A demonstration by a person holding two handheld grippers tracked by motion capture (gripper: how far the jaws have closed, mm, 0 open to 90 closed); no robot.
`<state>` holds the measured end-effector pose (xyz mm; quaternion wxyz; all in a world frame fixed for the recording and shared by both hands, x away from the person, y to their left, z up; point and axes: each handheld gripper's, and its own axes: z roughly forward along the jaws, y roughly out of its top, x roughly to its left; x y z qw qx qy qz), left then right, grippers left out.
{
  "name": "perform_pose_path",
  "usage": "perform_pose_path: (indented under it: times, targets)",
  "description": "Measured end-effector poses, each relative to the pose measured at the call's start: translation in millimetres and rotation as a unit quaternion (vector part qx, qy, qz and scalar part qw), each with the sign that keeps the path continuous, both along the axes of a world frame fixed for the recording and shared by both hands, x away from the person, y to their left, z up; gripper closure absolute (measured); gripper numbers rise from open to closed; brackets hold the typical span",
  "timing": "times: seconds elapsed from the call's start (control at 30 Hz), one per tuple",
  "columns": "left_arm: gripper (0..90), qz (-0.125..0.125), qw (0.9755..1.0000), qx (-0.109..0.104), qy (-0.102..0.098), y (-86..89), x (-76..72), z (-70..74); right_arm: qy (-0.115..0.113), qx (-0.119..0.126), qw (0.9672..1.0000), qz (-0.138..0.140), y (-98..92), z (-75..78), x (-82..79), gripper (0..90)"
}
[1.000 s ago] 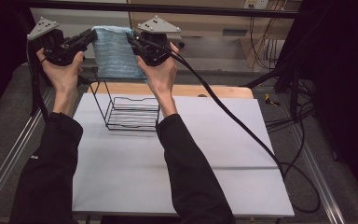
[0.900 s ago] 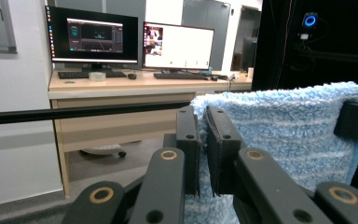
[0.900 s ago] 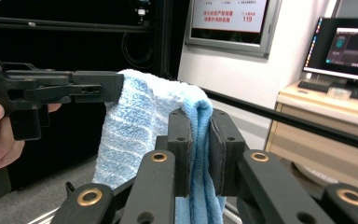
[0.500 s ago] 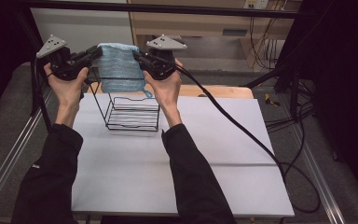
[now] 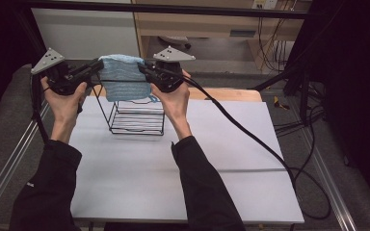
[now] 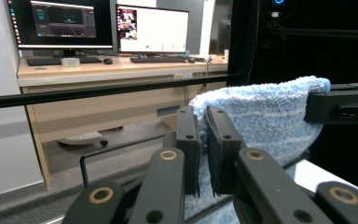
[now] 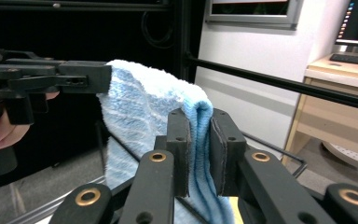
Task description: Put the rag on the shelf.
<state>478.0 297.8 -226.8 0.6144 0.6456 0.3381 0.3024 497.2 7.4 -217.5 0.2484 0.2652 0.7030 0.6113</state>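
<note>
- Our left gripper (image 5: 94,69) has its jaws pinched on the left edge of the blue towel (image 5: 123,82).
- Our right gripper (image 5: 144,70) clamps the towel's right edge likewise.
- We hold the towel stretched between them, above the black wire rack (image 5: 137,118).
- The rack stands near the far edge of the white table (image 5: 231,159).

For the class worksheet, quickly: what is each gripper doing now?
Left gripper: shut on the fluffy blue striped towel.
Right gripper: shut on the same towel.
</note>
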Motion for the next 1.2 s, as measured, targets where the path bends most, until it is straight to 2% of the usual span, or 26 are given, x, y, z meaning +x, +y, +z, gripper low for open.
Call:
perform_pose_path:
  times: [0.13,0.23,0.37,0.5,0.67,0.83,1.0,1.1,1.2]
  targets:
    - [83.7,-0.003,1.0000,0.004,0.003,3.7,-6.3,-5.4,-0.004,-0.013,0.9999,0.004,2.4,-3.2,-5.7,79.4]
    - [83.6,-0.010,0.9999,-0.001,0.003,6.6,-11.0,-8.2,-0.004,-0.022,0.9997,0.008,3.9,-4.9,-9.1,79.4]
    - [83.6,-0.012,0.9999,0.008,0.001,8.5,-15.4,-8.5,-0.002,-0.035,0.9993,0.012,2.9,-4.6,-13.4,79.4]
    - [83.3,-0.027,0.9995,0.012,0.009,8.6,-19.2,-11.2,0.006,-0.036,0.9992,0.016,-0.4,-7.0,-16.2,79.4]
    - [82.4,-0.032,0.9992,0.020,0.016,8.1,-22.8,-15.4,0.017,-0.038,0.9988,0.026,-3.5,-12.1,-17.2,79.3]
    - [81.0,-0.030,0.9990,0.013,0.032,8.4,-26.8,-16.5,0.015,-0.050,0.9981,0.033,-2.7,-14.4,-20.2,79.4]
    - [76.9,-0.019,0.9986,0.005,0.050,9.5,-30.0,-8.4,0.010,-0.058,0.9976,0.038,-1.8,-18.0,-22.2,79.5]
    - [75.9,-0.016,0.9988,-0.013,0.044,11.4,-32.5,3.5,0.010,-0.058,0.9974,0.041,-2.9,-20.9,-22.0,79.5]
    - [76.7,-0.008,0.9989,-0.014,0.045,9.1,-31.5,18.0,0.008,-0.059,0.9973,0.044,-3.5,-22.9,-22.9,79.6]
